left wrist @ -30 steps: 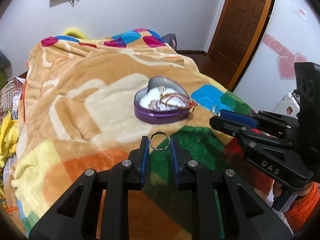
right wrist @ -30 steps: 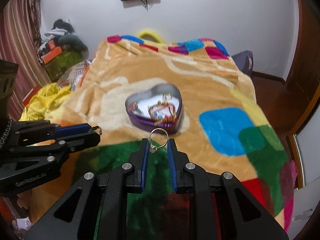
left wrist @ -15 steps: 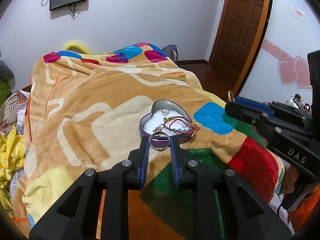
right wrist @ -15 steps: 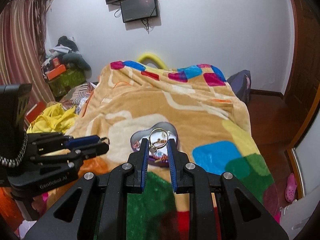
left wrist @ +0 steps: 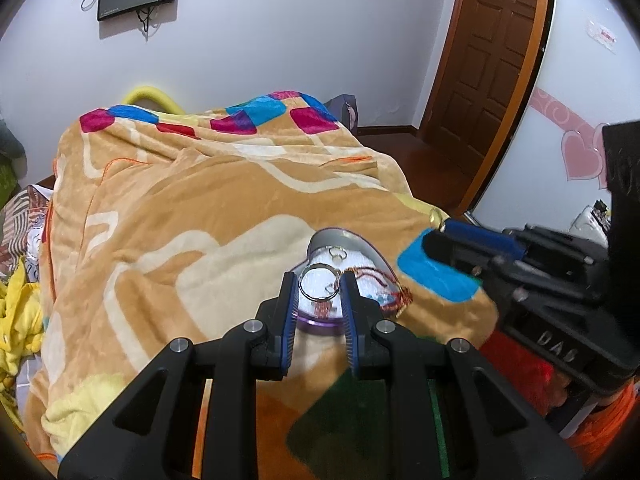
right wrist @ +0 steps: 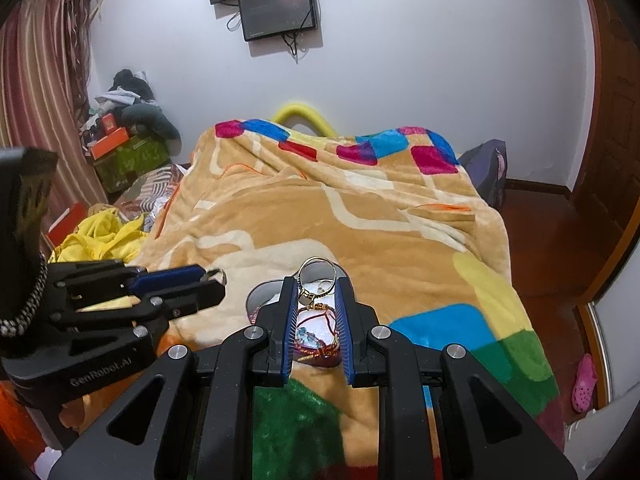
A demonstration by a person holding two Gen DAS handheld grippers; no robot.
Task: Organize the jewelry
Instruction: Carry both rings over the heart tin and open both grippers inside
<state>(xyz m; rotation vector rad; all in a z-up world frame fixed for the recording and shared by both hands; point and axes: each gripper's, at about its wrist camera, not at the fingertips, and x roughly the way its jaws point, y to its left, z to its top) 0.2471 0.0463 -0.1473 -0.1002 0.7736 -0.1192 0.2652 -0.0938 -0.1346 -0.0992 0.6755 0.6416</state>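
Note:
A purple heart-shaped tin (left wrist: pixel 348 240) lies open on the patterned blanket (left wrist: pixel 208 208), holding a small ring and a red and gold bracelet (left wrist: pixel 384 280). My left gripper (left wrist: pixel 320 284) is shut on a silver ring (left wrist: pixel 302 285), raised in front of the tin. My right gripper (right wrist: pixel 317 284) is shut on a gold ring (right wrist: pixel 316 260) with a small charm, also held above the tin (right wrist: pixel 260 292). In the left wrist view the right gripper (left wrist: pixel 440 229) enters from the right. In the right wrist view the left gripper (right wrist: pixel 218 276) enters from the left.
The blanket covers a bed that drops off at its right side toward a wooden floor (right wrist: pixel 560 256) and a brown door (left wrist: pixel 480 60). Yellow clothes (right wrist: pixel 100 236) and boxes (right wrist: pixel 120 148) are piled left of the bed. A screen (right wrist: pixel 280 8) hangs on the far wall.
Both grippers have risen and tilted up, each keeping its ring. The tin now sits lower in both views, right behind the fingertips, and more of the wall shows.

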